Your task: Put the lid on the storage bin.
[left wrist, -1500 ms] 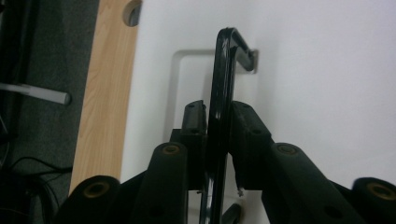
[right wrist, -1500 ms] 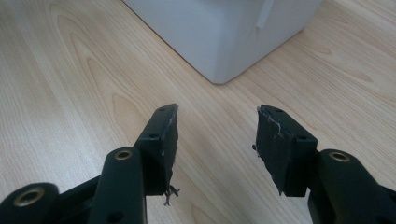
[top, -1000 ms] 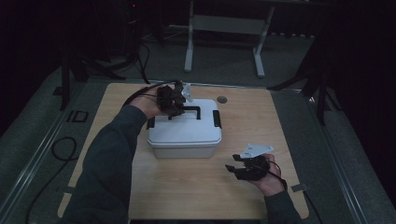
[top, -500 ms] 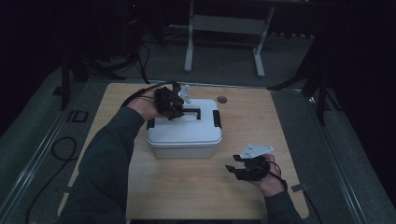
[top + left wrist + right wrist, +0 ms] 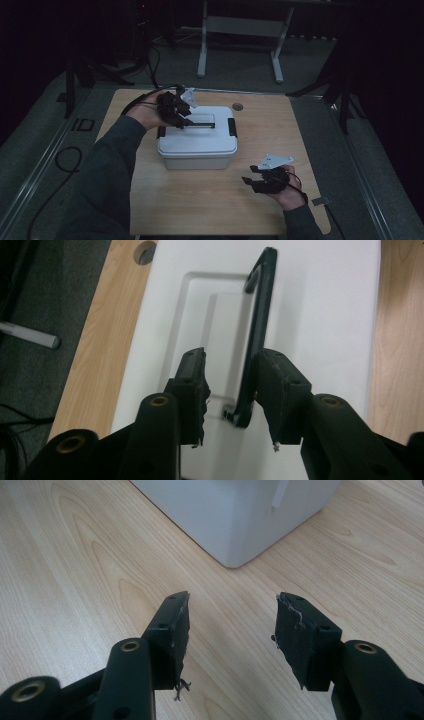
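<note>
- A white box (image 5: 198, 145) with a lid sits near the middle of the wooden counter (image 5: 300, 130), a black latch (image 5: 232, 127) on each end.
- A thin black handle (image 5: 257, 335) stands raised above a sunken panel in the middle of the lid.
- The left claw (image 5: 230, 385) hangs over the lid at the box's far left end, pointing down at the handle.
- Its jaws have just been opening. The handle's bar runs between them close to one pad, and the other pad stands clear of it, so the claw has no hold on it.
- In the high view the left claw (image 5: 175, 107) covers the left end of the handle, with the person's sleeve (image 5: 107, 165) reaching across the counter's left side.
- The right claw (image 5: 230, 630) is about half open with nothing between the jaws, only bare wood below.
- The right claw (image 5: 260, 180) is held low over the counter near its front right part, well apart from the box, whose near corner (image 5: 235, 555) shows ahead of its jaws.
</note>
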Demonstrator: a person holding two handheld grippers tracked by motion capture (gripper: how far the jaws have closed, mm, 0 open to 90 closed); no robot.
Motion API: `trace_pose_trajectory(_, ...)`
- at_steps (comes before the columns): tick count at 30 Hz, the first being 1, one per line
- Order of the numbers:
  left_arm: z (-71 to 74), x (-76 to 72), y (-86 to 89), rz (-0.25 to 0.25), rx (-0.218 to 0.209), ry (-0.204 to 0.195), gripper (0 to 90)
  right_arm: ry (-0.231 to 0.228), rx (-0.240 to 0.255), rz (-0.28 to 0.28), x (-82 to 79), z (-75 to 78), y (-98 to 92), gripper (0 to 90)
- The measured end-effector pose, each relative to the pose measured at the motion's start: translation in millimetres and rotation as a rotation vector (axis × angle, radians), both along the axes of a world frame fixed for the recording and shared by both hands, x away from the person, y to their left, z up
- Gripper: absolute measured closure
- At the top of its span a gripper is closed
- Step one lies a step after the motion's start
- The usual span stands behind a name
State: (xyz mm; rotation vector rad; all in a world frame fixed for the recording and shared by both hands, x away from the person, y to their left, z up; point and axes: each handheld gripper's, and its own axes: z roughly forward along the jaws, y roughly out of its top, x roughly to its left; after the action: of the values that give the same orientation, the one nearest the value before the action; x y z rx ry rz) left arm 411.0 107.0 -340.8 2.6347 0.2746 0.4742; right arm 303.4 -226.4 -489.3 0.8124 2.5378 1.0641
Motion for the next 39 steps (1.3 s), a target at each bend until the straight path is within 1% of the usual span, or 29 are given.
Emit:
trace_pose_trajectory(6, 6.2, -3.9, 16.6, 0.041, -0.029, -0.015, 60.9, -0.002, 0.002, -0.001, -0.1, 0.2, -0.6, 47.0)
trace_pose_trajectory(8, 6.4, -4.4, 22.3, 0.061, -0.038, -0.025, 60.6, -0.002, 0.002, -0.002, 0.1, 0.2, -0.7, 47.0)
trace_pose_trajectory(9, 5.7, -4.6, 25.2, 0.072, -0.052, -0.026, 60.6, -0.002, 0.002, -0.002, 0.1, 0.1, -0.7, 47.0)
trace_pose_trajectory(11, 3.4, -4.5, 31.4, 0.095, -0.065, -0.036, 60.6, -0.001, 0.0, -0.002, 0.3, 0.1, -0.8, 47.0)
trace_pose_trajectory(13, 0.2, -4.0, 38.2, 0.116, -0.085, -0.037, 60.5, 0.0, 0.001, -0.003, 0.3, 0.1, -0.8, 47.0)
trace_pose_trajectory(17, -7.2, -2.2, 53.3, 0.192, -0.105, -0.047, 59.6, -0.001, 0.0, -0.005, 0.6, -0.1, -1.5, 47.0)
trace_pose_trajectory(18, -9.0, -1.1, 57.6, 0.212, -0.103, -0.049, 59.6, -0.001, -0.001, -0.004, 0.6, -0.1, -1.5, 47.0)
trace_pose_trajectory(22, -17.2, 0.2, 73.9, 0.285, -0.12, -0.055, 59.7, 0.001, -0.001, -0.004, 0.5, -0.2, -1.2, 46.9)
trace_pose_trajectory(26, -24.0, -0.7, 88.4, 0.345, -0.125, -0.077, 60.0, 0.0, -0.001, -0.005, 0.7, -0.1, -1.6, 46.9)
trace_pose_trajectory(28, -28.0, -1.2, 97.0, 0.382, -0.129, -0.079, 60.3, 0.003, 0.0, -0.007, 0.6, -0.2, -2.0, 46.9)
trace_pose_trajectory(30, -31.5, -2.1, 103.4, 0.408, -0.128, -0.084, 60.3, 0.003, 0.001, -0.008, 0.7, -0.3, -2.5, 46.9)
trace_pose_trajectory(34, -41.6, -4.4, 117.8, 0.461, -0.145, -0.078, 60.4, 0.001, 0.002, -0.011, 0.8, 0.3, -3.9, 46.9)
trace_pose_trajectory(37, -47.5, -5.4, 124.9, 0.483, -0.153, -0.072, 60.4, 0.0, 0.001, -0.012, 1.2, 0.1, -4.6, 46.9)
trace_pose_trajectory(39, -50.6, -6.2, 128.1, 0.492, -0.149, -0.068, 60.3, 0.003, 0.001, -0.012, 1.2, 0.0, -4.4, 46.9)
